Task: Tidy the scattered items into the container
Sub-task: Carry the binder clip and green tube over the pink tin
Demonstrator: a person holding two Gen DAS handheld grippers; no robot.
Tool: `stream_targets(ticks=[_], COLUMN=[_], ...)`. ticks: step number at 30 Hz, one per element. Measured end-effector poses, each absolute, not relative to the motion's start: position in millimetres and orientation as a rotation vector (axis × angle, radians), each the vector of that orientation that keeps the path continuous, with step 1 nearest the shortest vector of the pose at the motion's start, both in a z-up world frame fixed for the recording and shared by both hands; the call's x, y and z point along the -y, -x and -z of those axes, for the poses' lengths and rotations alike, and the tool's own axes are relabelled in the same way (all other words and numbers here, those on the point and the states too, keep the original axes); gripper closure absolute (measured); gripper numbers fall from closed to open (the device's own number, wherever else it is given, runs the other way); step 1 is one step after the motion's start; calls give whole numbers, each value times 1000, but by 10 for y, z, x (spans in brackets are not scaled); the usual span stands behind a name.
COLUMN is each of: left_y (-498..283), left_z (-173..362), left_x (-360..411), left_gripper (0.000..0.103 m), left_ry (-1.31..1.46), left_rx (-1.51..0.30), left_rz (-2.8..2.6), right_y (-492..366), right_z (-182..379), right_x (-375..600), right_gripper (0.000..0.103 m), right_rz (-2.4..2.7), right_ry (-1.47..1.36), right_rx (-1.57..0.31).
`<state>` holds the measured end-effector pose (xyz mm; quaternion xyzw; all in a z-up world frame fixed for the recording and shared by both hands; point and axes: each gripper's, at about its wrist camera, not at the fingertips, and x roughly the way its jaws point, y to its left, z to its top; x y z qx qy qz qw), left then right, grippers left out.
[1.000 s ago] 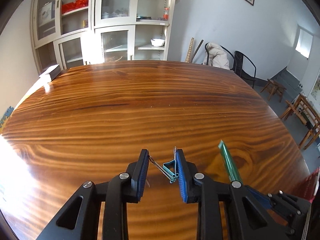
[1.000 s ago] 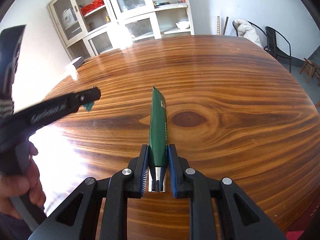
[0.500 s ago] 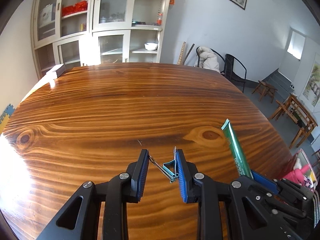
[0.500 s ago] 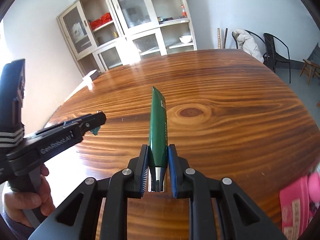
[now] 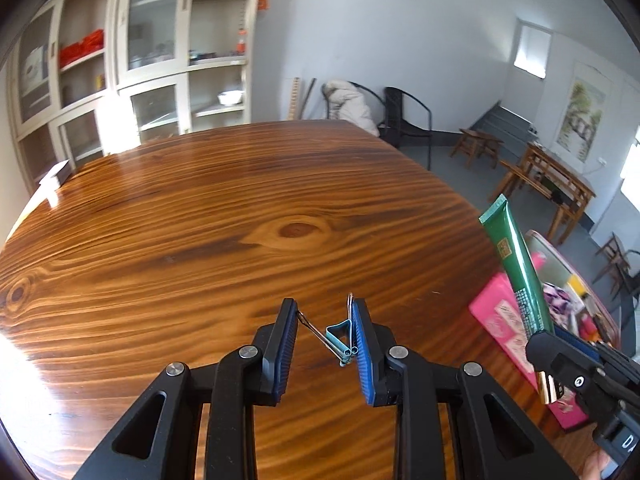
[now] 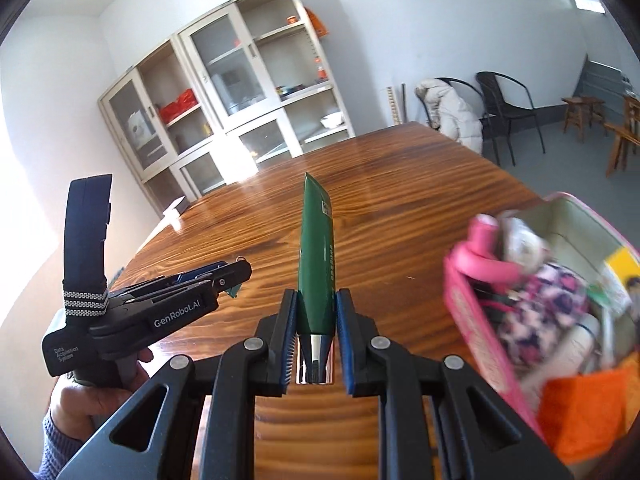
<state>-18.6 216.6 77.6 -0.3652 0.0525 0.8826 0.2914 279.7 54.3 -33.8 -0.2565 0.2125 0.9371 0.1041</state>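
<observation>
- Right wrist view: the right gripper (image 6: 316,344) pinches a green tube (image 6: 317,256), nozzle end toward the camera; the pink container (image 6: 472,320) sits just to its right.
- Left gripper (image 5: 325,344) clamps a blue binder clip (image 5: 340,334) by its wire handles.
- Step, as I judge it: carrying both to the container; next, swing right over it and release.

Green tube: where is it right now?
The green tube is clamped upright-forward in the right hand-held gripper, above the wooden table, left of the pink container.
</observation>
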Motion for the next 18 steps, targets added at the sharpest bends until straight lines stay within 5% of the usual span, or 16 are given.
stream_targets(ticks=[18], left_y=[-525], left_z=[-918], left_x=[-3561], left_gripper=[74], left_ry=[888], left_rx=[-280], left_rz=[-2075], right_y=[-3973], right_z=[248], right_x=[-1475], right_gripper=[82], right_rz=[-2473], right_ry=[561], right_rx=[-697])
